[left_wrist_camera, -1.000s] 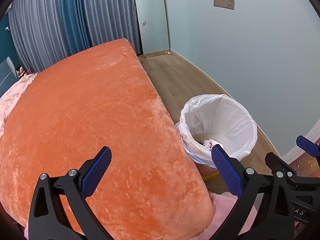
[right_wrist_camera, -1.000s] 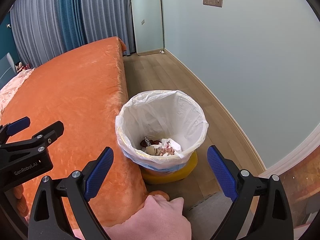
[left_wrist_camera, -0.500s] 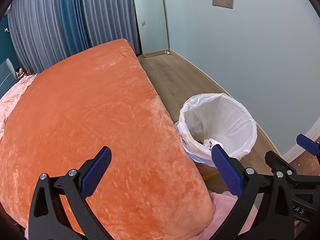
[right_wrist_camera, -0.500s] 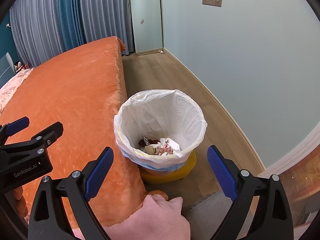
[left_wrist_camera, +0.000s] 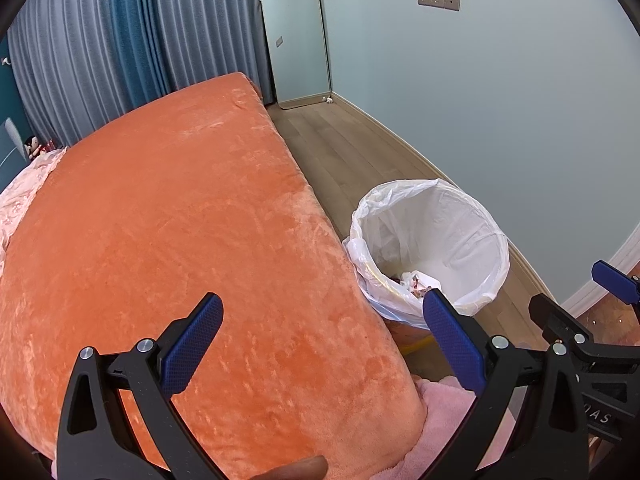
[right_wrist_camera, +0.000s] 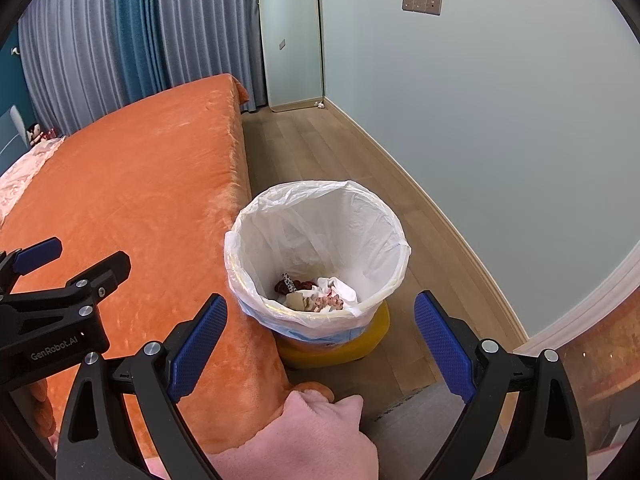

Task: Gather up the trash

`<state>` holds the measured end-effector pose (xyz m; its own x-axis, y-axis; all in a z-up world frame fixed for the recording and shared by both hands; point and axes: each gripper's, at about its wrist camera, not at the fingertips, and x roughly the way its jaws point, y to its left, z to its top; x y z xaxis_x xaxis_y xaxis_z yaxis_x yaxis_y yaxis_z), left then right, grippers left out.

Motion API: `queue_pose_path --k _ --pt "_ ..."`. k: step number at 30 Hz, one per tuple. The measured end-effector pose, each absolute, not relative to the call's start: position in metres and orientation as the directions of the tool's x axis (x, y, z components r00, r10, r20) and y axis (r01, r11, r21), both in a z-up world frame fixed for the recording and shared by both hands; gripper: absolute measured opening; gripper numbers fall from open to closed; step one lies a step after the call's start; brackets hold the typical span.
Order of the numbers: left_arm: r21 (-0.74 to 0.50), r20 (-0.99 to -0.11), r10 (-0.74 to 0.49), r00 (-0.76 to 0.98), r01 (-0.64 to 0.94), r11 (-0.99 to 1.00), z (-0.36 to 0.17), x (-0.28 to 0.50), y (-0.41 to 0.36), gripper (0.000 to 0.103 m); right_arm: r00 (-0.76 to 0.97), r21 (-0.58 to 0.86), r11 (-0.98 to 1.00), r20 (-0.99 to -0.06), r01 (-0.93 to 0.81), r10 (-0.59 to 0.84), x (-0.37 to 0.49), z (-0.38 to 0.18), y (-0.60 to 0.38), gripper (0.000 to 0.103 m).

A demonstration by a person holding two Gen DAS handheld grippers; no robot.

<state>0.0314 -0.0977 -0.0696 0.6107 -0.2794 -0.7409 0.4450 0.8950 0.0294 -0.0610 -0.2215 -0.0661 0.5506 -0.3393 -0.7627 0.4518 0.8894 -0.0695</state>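
Observation:
A yellow trash bin with a white plastic liner (right_wrist_camera: pixel 320 216) stands on the floor beside the bed; it also shows in the left wrist view (left_wrist_camera: pixel 436 216). Crumpled paper and wrappers (right_wrist_camera: pixel 320 294) lie at its bottom. My right gripper (right_wrist_camera: pixel 320 332) is open and empty, above and in front of the bin. My left gripper (left_wrist_camera: pixel 324 340) is open and empty, over the near corner of the orange bed cover (left_wrist_camera: pixel 160 220). The left gripper's body shows at the left of the right wrist view (right_wrist_camera: pixel 60 304).
A wood floor strip (right_wrist_camera: pixel 340 152) runs between the bed and the pale blue wall (right_wrist_camera: pixel 500 100). A mirror (right_wrist_camera: pixel 292 36) leans at the far end next to grey and blue curtains (right_wrist_camera: pixel 120 32). A pink blanket (right_wrist_camera: pixel 304 436) lies at the bed's near corner.
Both views have shifted slightly, the bin sitting a little lower and nearer in frame. Both grippers stay open and empty.

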Motion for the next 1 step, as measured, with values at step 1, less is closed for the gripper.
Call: queue_pose_path --k 1 --pt "0.029 -0.741 -0.28 0.61 0.447 0.894 -0.0697 0.0314 -0.0976 0.096 0.551 -0.068 0.889 -0.763 0.452 -0.339 -0.0608 -0.0659 -0.2208 0.091"
